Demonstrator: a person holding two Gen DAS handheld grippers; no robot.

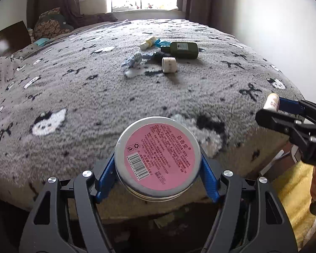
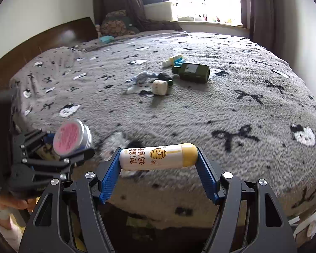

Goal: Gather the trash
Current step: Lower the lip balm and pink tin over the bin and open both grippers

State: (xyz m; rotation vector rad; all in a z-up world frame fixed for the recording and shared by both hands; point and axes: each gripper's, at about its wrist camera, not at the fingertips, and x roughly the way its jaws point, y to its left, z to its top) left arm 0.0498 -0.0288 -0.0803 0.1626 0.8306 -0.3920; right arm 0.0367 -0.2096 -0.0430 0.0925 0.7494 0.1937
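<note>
Left gripper (image 1: 158, 164) clamps a round tin (image 1: 157, 160), pink label facing the camera, blue pads against its rim. Right gripper (image 2: 158, 157) grips a white-and-yellow lip balm tube (image 2: 158, 156) end to end, lying crosswise. Both are held off the near edge of the bed (image 2: 231, 109). Mid-bed sits a green bottle (image 1: 184, 50); just beside it a small white jar (image 1: 169, 64), a white tube (image 1: 147, 43) behind, and crumpled wrappers (image 1: 134, 60), possibly tissue, to its left.
</note>
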